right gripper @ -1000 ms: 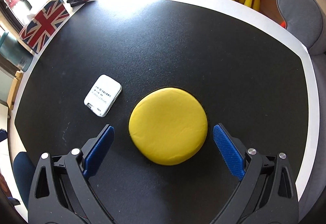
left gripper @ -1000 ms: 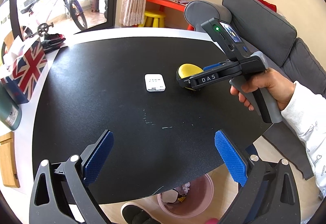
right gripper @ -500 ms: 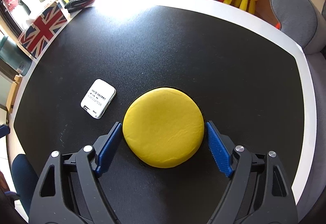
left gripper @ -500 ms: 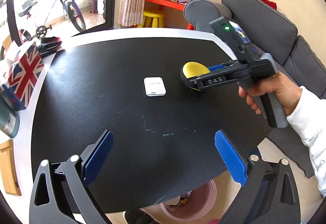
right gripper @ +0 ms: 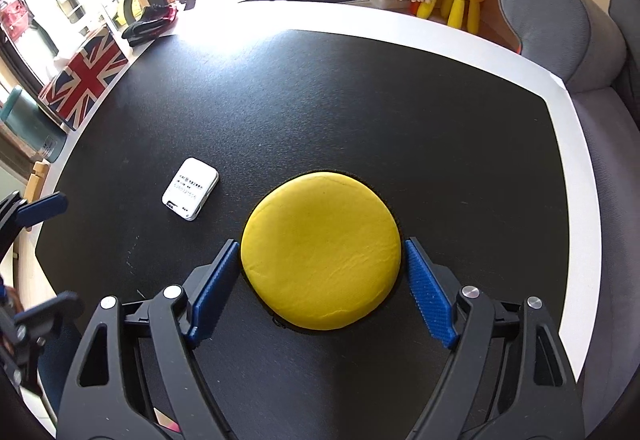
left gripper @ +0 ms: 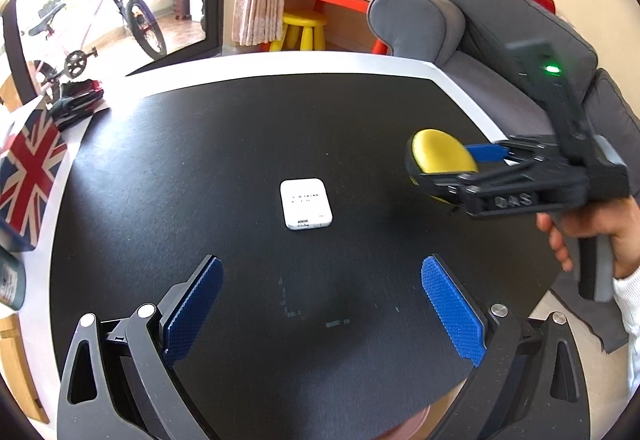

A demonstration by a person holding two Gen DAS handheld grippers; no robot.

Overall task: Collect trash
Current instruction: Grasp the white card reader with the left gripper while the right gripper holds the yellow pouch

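A round yellow case (right gripper: 320,252) sits between the blue pads of my right gripper (right gripper: 322,243), which is shut on its two sides. In the left wrist view the yellow case (left gripper: 440,156) hangs a little above the black mat (left gripper: 240,144), held at the right by a person's hand (left gripper: 592,236). A small white flat device (left gripper: 306,209) lies on the mat near its middle. My left gripper (left gripper: 320,268) stands open just short of it, with nothing between its fingers.
A Union Jack box (left gripper: 30,168) and a teal canister (right gripper: 28,124) stand at the table's left edge, and a dark bundle (left gripper: 76,104) lies behind them. A grey sofa (left gripper: 500,40) runs along the right. The white table rim (left gripper: 280,64) frames the mat.
My right gripper has closed on the yellow case and raised it slightly off the mat. My left gripper has moved toward the white device, which now looks nearer.
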